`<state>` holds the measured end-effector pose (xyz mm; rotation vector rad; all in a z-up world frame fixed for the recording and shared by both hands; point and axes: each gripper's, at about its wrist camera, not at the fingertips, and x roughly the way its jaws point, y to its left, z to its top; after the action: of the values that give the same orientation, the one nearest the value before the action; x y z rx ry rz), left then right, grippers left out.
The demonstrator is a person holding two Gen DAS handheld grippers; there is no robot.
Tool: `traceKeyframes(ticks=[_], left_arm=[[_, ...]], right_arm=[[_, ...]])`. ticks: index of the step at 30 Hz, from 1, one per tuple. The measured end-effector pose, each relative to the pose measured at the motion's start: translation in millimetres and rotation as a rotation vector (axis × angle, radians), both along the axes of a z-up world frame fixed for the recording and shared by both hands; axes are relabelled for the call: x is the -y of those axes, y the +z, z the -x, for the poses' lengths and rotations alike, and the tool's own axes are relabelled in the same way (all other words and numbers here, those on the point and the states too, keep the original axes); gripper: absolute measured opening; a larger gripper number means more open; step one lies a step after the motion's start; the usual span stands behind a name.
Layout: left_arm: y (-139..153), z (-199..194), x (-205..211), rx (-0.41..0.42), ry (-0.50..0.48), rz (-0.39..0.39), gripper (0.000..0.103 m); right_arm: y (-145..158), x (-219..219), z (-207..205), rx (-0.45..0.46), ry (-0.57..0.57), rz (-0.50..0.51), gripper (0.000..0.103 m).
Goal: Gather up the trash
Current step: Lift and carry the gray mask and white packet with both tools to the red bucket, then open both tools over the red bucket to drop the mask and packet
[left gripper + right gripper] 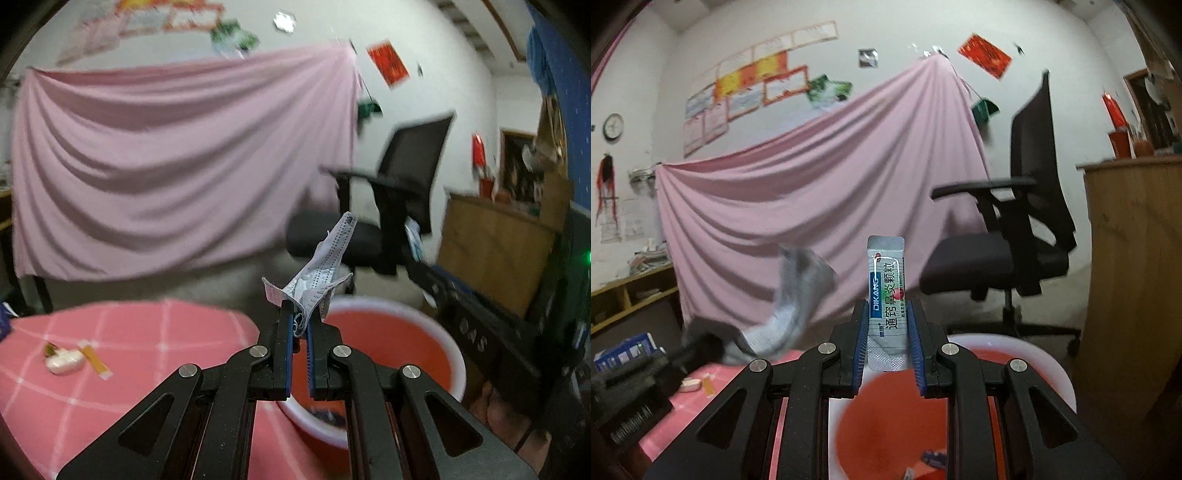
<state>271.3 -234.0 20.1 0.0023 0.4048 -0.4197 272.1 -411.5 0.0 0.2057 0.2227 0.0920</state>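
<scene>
A crumpled, white-and-grey printed paper scrap (321, 273) is being pinched between the nearly closed fingers of the left gripper (300, 317), its loose end sticking up and away past the fingertips. The same scrap (792, 299) is being seen, blurred, from the right wrist view, where it is held out at the left beside the right gripper (886, 332). A flat, silver foil sachet with a blue band and printed lettering (886, 299) is being clamped upright between the blue-padded fingers of the right gripper, which are drawn in only as far as the sachet's width; the sachet's top is standing clear above the fingertips.

A round plastic basin, red inside with a white rim (391, 339), is being viewed just below and beyond the left gripper, and it (1015, 350) is lying directly under the right gripper too; a few small bits of litter (932, 459) are resting on its floor. To the left, a table covered by a pink checked cloth (122, 332) is carrying a small white case (63, 363) and a thin orange strip (96, 360), side by side. Far behind, a draped pink sheet (177, 162) and a black mesh office chair (1015, 229) are being shown against the wall.
</scene>
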Motion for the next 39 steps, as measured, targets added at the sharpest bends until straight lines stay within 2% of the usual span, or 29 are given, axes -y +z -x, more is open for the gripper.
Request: traceKeyframes(ticks=[4, 10, 15, 18, 20, 23, 25, 28, 31, 35, 39], left_arm=[[-2.9, -11.2, 13.0, -0.072, -0.028, -0.032, 0.004], [-7.5, -26.7, 18.1, -0.195, -0.059, -0.018, 0.004], [-12.4, -36.1, 12.3, -0.257, -0.050, 0.000, 0.005], [-15.7, -42.0, 9.0, -0.311, -0.046, 0.008, 0.018], [-17.4, -43.2, 4.3, -0.338, -0.041, 0.021, 0.036], [-16.0, -43.1, -0.7, -0.344, -0.030, 0.042, 0.036], [-15.6, -43.7, -1.8, -0.346, -0.019, 0.048, 0.036], [-16.1, -42.7, -6.7, -0.345, -0.003, 0.058, 0.038], [-14.4, -40.3, -11.3, -0.329, 0.011, 0.071, 0.046], [-8.1, -36.2, -19.4, -0.293, 0.036, 0.076, 0.046], [-0.9, -31.9, -31.2, -0.260, 0.067, 0.070, 0.047]], right_arm=[[-7.1, 9.3, -8.2, -0.073, 0.001, -0.020, 0.020], [-11.5, 16.5, -13.2, -0.127, 0.031, -0.079, 0.021], [-11.9, 16.2, -16.3, -0.145, 0.036, -0.084, 0.021], [-12.2, 17.6, -18.2, -0.156, 0.035, -0.085, 0.021], [-12.7, 20.1, -21.0, -0.167, 0.032, -0.087, 0.021], [-15.3, 22.9, -22.9, -0.182, 0.023, -0.093, 0.024], [-15.7, 25.6, -22.5, -0.183, 0.017, -0.101, 0.031], [-15.3, 26.8, -21.6, -0.180, 0.010, -0.100, 0.031], [-15.2, 27.5, -21.8, -0.180, 0.008, -0.099, 0.032], [-12.3, 26.8, -20.3, -0.166, 0.010, -0.095, 0.034], [-3.7, 24.1, -17.4, -0.133, 0.012, -0.105, 0.040]])
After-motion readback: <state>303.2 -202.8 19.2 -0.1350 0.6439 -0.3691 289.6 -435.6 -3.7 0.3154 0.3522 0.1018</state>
